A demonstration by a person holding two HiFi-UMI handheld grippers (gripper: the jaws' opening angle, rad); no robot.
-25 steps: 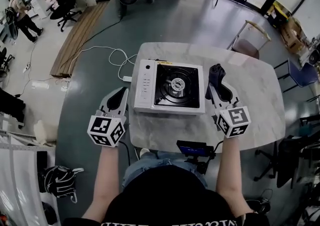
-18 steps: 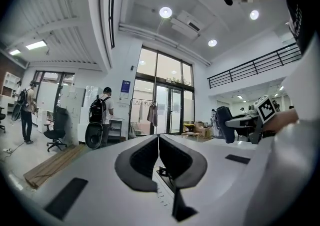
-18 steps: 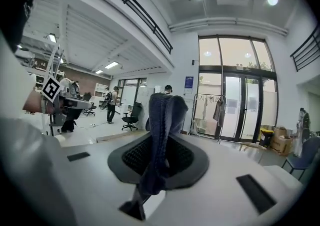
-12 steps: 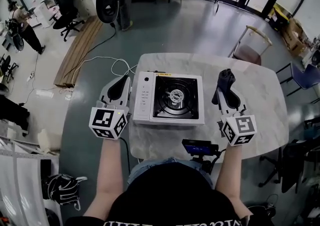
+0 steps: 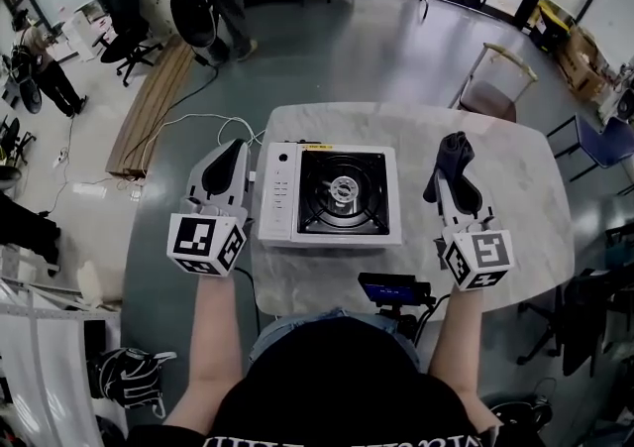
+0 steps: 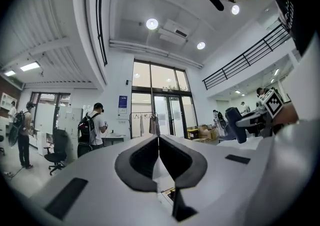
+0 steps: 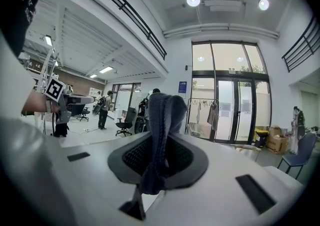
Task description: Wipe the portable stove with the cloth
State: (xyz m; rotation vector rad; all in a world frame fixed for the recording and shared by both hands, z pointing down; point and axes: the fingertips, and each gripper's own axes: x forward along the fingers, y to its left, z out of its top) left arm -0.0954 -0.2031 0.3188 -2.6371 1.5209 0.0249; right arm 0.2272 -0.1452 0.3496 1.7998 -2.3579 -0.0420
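Note:
The white portable stove [image 5: 331, 194] with its black burner top sits in the middle of the marble table [image 5: 515, 177]. Held up to its right, my right gripper [image 5: 453, 156] is shut on a dark blue cloth [image 5: 451, 160]; in the right gripper view the cloth [image 7: 161, 135] hangs bunched between the jaws, which point up toward the room. My left gripper [image 5: 233, 155] hovers just left of the stove, beyond the table edge, its jaws shut and empty [image 6: 158, 142].
A small black device [image 5: 388, 289] is mounted at the table's near edge. A white cable [image 5: 223, 126] trails from the stove over the floor. A chair [image 5: 492, 78] stands at the far right. People stand at the far left.
Both grippers have risen and tilted upward. The right one, still holding the cloth, drifted slightly right and away from the stove; the left one shifted slightly left.

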